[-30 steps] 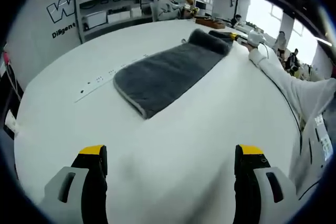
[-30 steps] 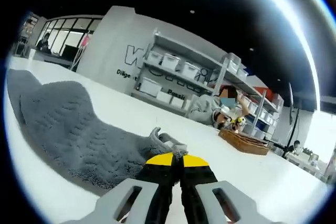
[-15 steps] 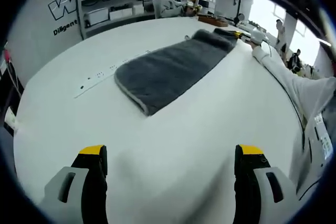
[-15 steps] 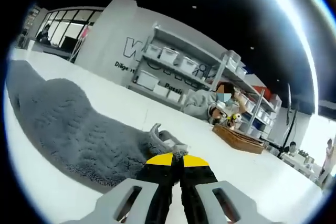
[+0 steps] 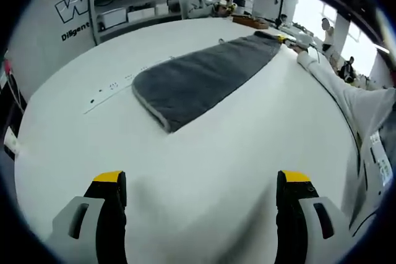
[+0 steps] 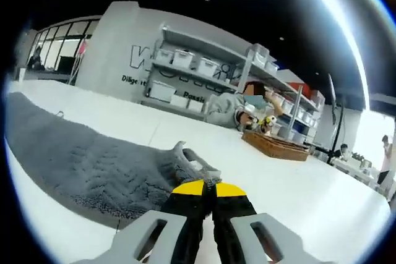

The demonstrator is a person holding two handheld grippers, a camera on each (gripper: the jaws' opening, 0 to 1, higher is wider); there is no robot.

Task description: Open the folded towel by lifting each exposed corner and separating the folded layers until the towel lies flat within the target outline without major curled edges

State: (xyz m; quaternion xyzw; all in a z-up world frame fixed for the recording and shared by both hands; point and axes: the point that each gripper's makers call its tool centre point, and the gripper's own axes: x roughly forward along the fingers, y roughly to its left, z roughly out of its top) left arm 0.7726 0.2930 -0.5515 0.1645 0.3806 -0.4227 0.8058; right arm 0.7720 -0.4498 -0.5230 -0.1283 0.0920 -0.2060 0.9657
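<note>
Towel (image 5: 199, 78): grey, plush, pale-edged; stretched long across the white table, far corner pinched in right gripper (image 6: 206, 188) jaws.

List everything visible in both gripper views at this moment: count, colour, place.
towel: one, dark grey with a pale edge, stretched out long on the table; its far corner is pinched by the right gripper
table: one, white, under the towel
marking strip: one, pale with dark dots, on the table beside the towel
shelving: one long unit, grey, holding white bins, against the wall
wicker tray: one, brown, at the table's far side
seated person: one, in a grey top, by the shelving
sleeve: one, white, the person's own arm reaching to the towel's far end
left gripper: yellow-tipped, open, above bare table
right gripper: yellow-tipped, shut on the towel corner
</note>
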